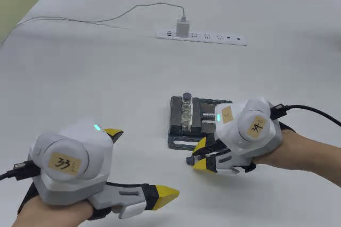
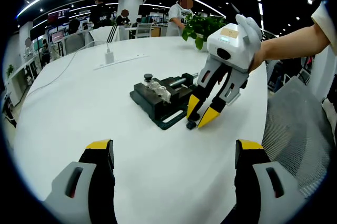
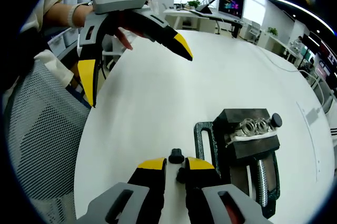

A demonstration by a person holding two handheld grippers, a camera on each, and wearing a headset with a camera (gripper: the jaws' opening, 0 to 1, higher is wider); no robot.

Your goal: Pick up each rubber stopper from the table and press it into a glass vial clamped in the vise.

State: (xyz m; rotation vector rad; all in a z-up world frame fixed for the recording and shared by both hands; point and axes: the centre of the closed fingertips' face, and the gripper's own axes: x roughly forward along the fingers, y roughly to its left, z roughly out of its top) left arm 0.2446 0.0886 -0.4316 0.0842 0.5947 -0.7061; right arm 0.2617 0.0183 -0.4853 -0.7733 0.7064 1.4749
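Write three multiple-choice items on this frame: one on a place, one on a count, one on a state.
1. Where is the loose stopper? A on the floor; B at the right gripper's tips; C in a box.
2. How many vials in the vise are plugged? A none; B one; C four.
3. The left gripper's fingers are: A wide open; B shut on a vial; C shut on a cable.
Answers: B, it sits by those tips; B, one is plugged, two gape; A, bare table shows between them.
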